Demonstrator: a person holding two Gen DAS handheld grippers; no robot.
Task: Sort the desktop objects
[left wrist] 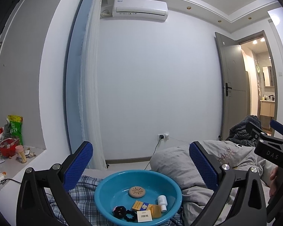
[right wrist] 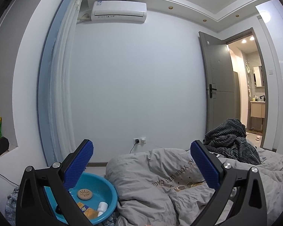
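A bed with a rumpled grey quilt (right wrist: 160, 171) is seen before a bare pale wall. The round blue plastic basin (left wrist: 103, 192) rests on plaid cloth at the quilt's edge, holding a tan disc (left wrist: 137, 192), a white bottle (left wrist: 162, 202), small boxes and what may be black hair ties. Both the left hand-held gripper (left wrist: 141, 167) and the right hand-held gripper (right wrist: 141, 166) are held wide open and empty above the bed.

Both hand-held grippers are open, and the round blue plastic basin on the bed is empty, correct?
Not empty. In the left wrist view the round blue plastic basin holds a tan round disc, a small white bottle and small boxes. Both hand-held grippers are open.
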